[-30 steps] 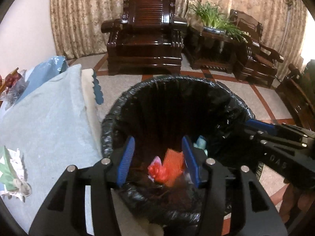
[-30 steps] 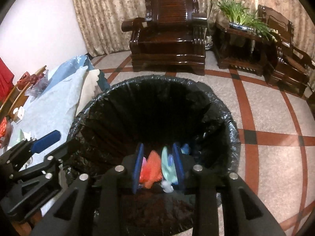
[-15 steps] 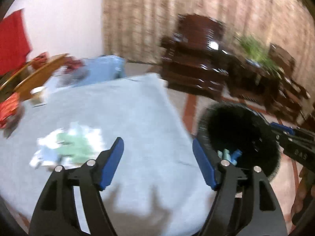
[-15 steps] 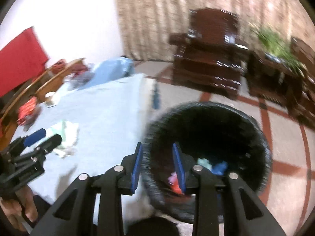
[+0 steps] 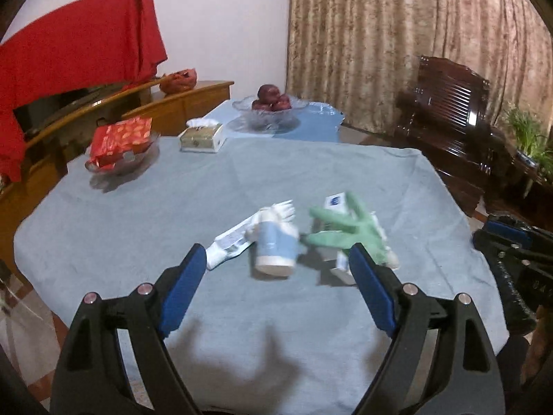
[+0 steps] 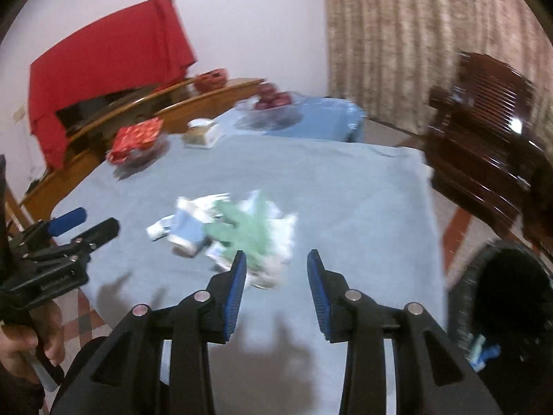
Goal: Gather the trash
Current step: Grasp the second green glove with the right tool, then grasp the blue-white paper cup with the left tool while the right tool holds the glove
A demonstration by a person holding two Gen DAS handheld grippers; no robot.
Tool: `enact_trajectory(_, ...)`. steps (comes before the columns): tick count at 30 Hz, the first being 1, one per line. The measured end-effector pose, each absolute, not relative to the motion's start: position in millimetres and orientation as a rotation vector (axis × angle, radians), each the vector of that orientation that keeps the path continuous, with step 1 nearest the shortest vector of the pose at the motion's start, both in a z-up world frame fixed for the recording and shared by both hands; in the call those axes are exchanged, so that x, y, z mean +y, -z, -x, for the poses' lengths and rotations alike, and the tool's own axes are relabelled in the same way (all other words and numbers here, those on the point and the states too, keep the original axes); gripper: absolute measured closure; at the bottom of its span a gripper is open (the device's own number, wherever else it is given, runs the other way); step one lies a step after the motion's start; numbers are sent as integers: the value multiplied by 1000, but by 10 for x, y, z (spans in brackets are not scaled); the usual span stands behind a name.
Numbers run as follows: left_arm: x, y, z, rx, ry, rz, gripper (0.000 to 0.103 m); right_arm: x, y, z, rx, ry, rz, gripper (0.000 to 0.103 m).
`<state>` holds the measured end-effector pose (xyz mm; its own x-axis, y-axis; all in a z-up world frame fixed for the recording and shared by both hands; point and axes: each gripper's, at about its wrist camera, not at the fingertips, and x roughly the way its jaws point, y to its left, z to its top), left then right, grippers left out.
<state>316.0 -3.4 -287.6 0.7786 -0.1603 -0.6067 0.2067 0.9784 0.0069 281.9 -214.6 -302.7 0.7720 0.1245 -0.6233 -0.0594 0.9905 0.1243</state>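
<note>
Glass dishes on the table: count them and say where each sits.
2. One glass dish holding red packets sits at the table's left edge; the other glass dish holding dark fruit sits at the far end. None seems hidden.

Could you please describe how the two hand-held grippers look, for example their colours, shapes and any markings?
Each hand-held gripper is a black frame with triangular cut-outs and round silver bolts. The left hand-held gripper and the right hand-held gripper both have two fingers lined with ribbed blue pads. Raised lettering marks the side of the body, too blurred to read. No cables are visible.
</note>
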Motion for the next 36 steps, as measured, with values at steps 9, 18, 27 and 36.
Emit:
enact_trajectory(9,184,3254,-3518,663,210,-59,21,-1731,3396,-3376,735,-151,-47,66)
enact_trajectory(18,203,3550,-3773,692,215,-65,21,-1691,3795,-3727,818,-165,-51,77)
enact_trajectory(27,69,3763,-3926,733,225,-72,21,-1944,3592,-3661,755,-164,-105,96)
enact_trajectory(36,-86,3967,-4127,771,224,-71,21,-2239,3405,-3685,701,-127,-141,96)
